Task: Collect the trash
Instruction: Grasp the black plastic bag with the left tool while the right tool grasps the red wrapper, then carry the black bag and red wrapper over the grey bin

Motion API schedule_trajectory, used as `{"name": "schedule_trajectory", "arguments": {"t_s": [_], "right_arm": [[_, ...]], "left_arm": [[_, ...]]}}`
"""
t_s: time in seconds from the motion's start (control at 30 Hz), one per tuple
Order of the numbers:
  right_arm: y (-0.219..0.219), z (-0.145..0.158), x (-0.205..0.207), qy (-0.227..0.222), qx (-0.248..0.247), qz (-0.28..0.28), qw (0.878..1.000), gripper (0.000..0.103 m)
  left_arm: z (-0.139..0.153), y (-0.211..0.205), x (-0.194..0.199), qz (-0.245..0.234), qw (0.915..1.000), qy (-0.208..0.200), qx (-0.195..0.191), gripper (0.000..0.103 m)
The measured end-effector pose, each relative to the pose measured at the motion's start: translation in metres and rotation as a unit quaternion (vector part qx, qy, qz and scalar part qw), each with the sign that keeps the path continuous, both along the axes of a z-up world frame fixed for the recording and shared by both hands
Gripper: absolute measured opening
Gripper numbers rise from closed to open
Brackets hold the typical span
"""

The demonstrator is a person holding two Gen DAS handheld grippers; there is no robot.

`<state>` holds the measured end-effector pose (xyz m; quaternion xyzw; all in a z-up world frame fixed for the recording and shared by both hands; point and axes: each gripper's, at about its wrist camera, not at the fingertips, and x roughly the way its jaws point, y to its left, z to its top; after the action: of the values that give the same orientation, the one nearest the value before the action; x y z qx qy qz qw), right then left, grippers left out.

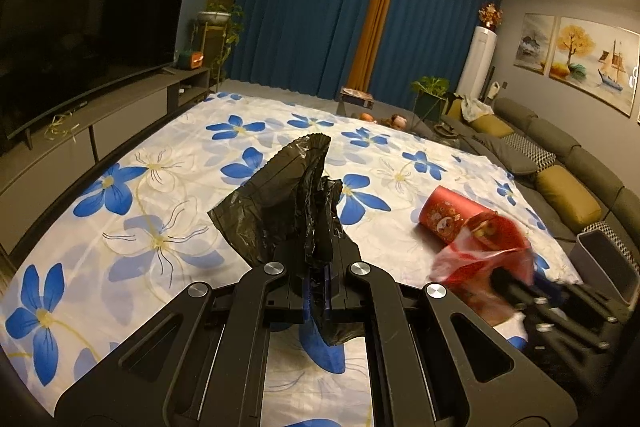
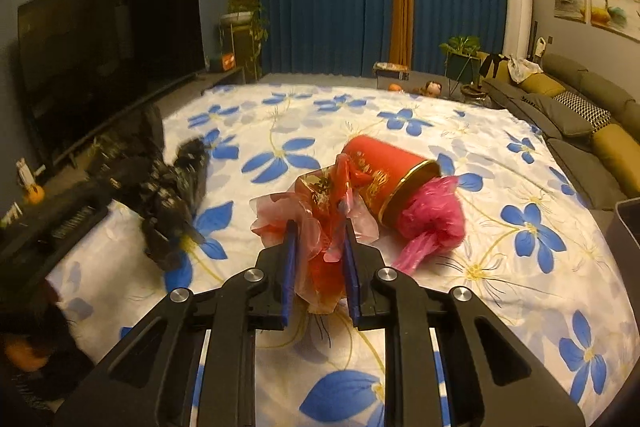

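— What is the left gripper (image 1: pixel 318 267) doing?
— It is pinching a crumpled black trash bag (image 1: pixel 288 195) between nearly closed fingers, holding it above the flowered sheet (image 1: pixel 132 211).
— And further right?
— The right gripper (image 2: pixel 320 267) is clamping a red-and-pink wrapper (image 2: pixel 320 227) — fingers part-way closed. Just beyond it a red can (image 2: pixel 384 179) is lying on its side, pink plastic (image 2: pixel 432 219) at its mouth.

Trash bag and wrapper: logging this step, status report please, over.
Left gripper shut on black trash bag. Right gripper shut on red wrapper. Red can and pink bag remain on floral cloth. Path unobstructed.
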<state>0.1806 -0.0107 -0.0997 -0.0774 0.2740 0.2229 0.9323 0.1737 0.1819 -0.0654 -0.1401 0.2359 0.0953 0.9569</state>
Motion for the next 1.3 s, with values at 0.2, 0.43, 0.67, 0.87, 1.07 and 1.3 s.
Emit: {"name": "schedule_trajectory", "arguments": {"t_s": [0.2, 0.43, 0.67, 0.87, 1.07, 1.3], "right_arm": [[-0.018, 0.018, -0.016, -0.011, 0.015, -0.007, 1.000, 0.022], [-0.044, 0.035, -0.034, -0.027, 0.024, -0.021, 0.999, 0.022], [-0.069, 0.048, -0.041, -0.032, 0.034, -0.039, 0.998, 0.022], [-0.085, 0.059, -0.048, -0.041, 0.036, -0.047, 0.997, 0.022], [-0.101, 0.073, -0.055, -0.052, 0.036, -0.054, 0.997, 0.022], [-0.121, 0.089, -0.061, -0.063, 0.036, -0.067, 0.995, 0.022]], "left_arm": [[-0.001, -0.002, 0.001, -0.011, 0.9999, 0.003, -0.012, 0.003], [0.004, -0.013, -0.007, -0.027, 0.9996, 0.001, -0.009, 0.003], [0.014, -0.029, -0.026, -0.044, 0.9990, -0.001, 0.002, 0.003], [0.037, -0.043, -0.040, -0.058, 0.9979, -0.023, 0.017, 0.003], [0.055, -0.059, -0.047, -0.075, 0.9962, -0.036, 0.026, 0.003], [0.072, -0.082, -0.048, -0.100, 0.9934, -0.046, 0.034, 0.003]]}}
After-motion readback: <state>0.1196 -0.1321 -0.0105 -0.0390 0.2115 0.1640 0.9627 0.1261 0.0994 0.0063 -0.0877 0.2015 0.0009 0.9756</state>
